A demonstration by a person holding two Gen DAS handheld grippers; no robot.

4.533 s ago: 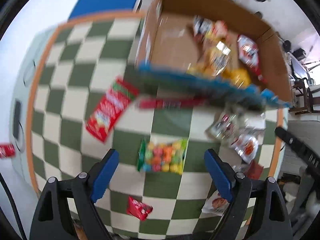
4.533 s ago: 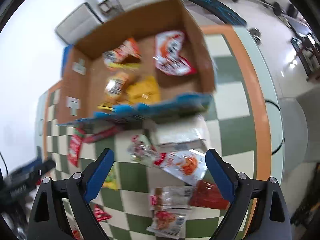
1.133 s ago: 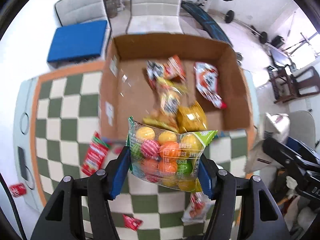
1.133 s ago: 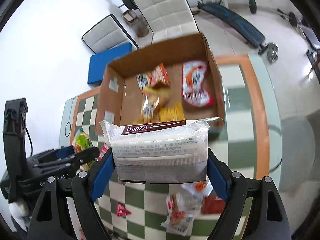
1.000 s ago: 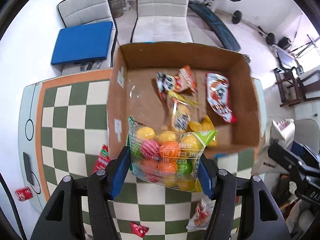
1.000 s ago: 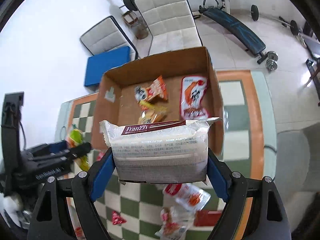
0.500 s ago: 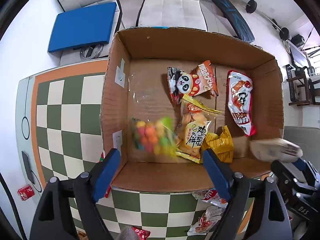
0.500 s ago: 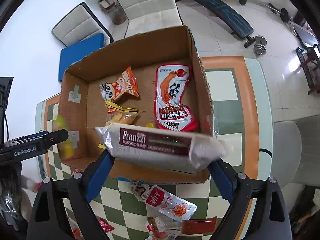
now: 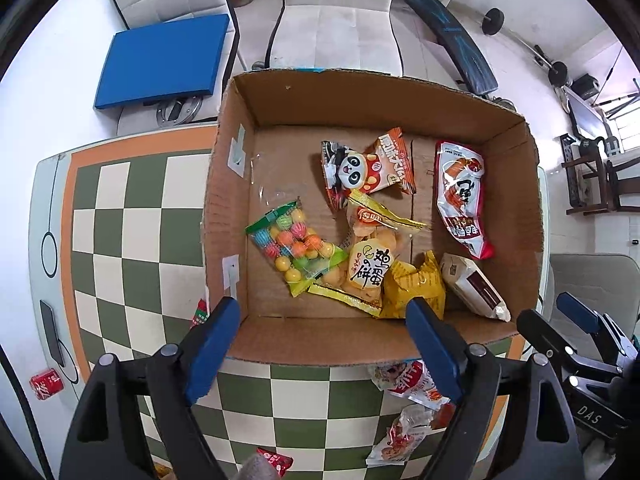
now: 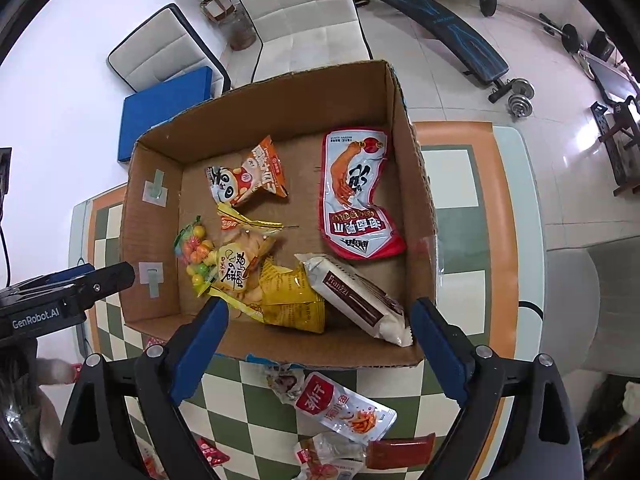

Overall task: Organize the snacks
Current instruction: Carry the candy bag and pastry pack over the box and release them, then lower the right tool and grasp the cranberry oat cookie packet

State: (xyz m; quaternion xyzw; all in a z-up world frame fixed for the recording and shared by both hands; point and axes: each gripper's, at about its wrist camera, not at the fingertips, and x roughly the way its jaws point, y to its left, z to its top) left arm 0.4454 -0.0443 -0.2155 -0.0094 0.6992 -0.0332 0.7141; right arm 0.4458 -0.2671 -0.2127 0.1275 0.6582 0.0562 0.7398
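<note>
An open cardboard box [image 9: 400,120] [image 10: 280,96] stands on the checkered table. Inside lie the clear bag of coloured candy balls [image 9: 294,246] [image 10: 194,250], the white Franzzi pack [image 9: 474,286] [image 10: 356,298], a panda snack bag [image 9: 366,168], a yellow egg-biscuit bag [image 9: 370,264], a yellow pack [image 9: 414,288] and a red-and-white pouch [image 9: 460,196] [image 10: 354,192]. My left gripper [image 9: 320,344] is open and empty above the box's near wall. My right gripper [image 10: 318,346] is open and empty above the near wall too.
Several snack packets lie on the table before the box, among them a red-and-white pouch [image 10: 344,406] [image 9: 412,380] and a small red packet [image 9: 276,460]. A red can [image 9: 46,386] lies on the floor at left. Chairs [image 9: 340,12] and a blue cushion [image 9: 164,60] stand behind the box.
Both grippers opened above the box. The candy bag dropped from the left gripper and the Franzzi pack from the right; both now lie inside the box.
</note>
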